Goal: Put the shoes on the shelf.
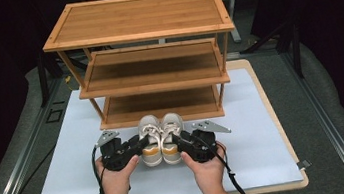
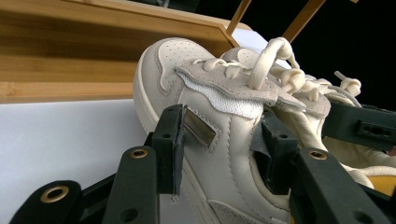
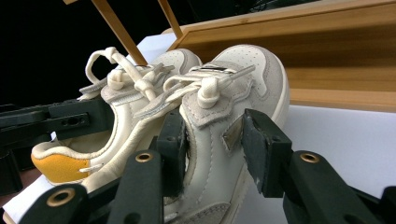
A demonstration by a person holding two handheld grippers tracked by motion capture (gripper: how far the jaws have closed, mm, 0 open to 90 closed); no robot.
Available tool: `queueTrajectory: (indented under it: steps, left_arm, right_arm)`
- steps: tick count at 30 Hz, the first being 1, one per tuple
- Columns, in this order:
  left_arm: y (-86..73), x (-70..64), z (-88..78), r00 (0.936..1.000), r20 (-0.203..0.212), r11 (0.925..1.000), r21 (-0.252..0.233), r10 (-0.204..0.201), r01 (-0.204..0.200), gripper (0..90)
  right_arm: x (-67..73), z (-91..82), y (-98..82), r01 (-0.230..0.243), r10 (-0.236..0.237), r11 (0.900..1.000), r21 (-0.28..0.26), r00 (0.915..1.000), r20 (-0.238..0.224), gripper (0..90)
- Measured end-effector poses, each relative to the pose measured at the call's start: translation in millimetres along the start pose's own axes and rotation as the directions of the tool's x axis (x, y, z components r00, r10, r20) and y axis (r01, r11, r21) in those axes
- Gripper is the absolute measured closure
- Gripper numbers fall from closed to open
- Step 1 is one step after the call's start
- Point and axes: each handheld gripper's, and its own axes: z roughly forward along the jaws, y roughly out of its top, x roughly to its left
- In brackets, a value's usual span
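both hands at the near table edge, each with a gripper. left gripper (image 1: 135,146) jaws clamped across the left shoe (image 1: 150,141), pads pressing its sides in the left gripper view (image 2: 219,154). right gripper (image 1: 180,141) likewise gripping the right shoe (image 1: 171,138), seen close in the right gripper view (image 3: 215,140). shoes side by side, touching, toes toward the bamboo rack (image 1: 147,55), just in front of its bottom shelf, over the white board (image 1: 260,130).
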Motion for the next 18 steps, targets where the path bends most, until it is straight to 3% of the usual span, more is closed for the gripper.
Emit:
queueTrajectory:
  steps: [8,18]
  left_arm:
    - [8.3,-2.2,-4.7,1.0,0.01,1.0,-0.007,0.0,0.0,57.8]
    - [19.6,-7.9,-13.2,0.9997,0.022,0.9995,-0.031,0.005,-0.004,57.8]
  right_arm:
    - [3.4,-5.3,7.4,-0.001,0.001,1.0,0.005,0.9999,-0.01,60.8]
    - [10.4,-13.5,18.7,0.016,-0.016,0.999,-0.031,0.9999,-0.006,60.8]
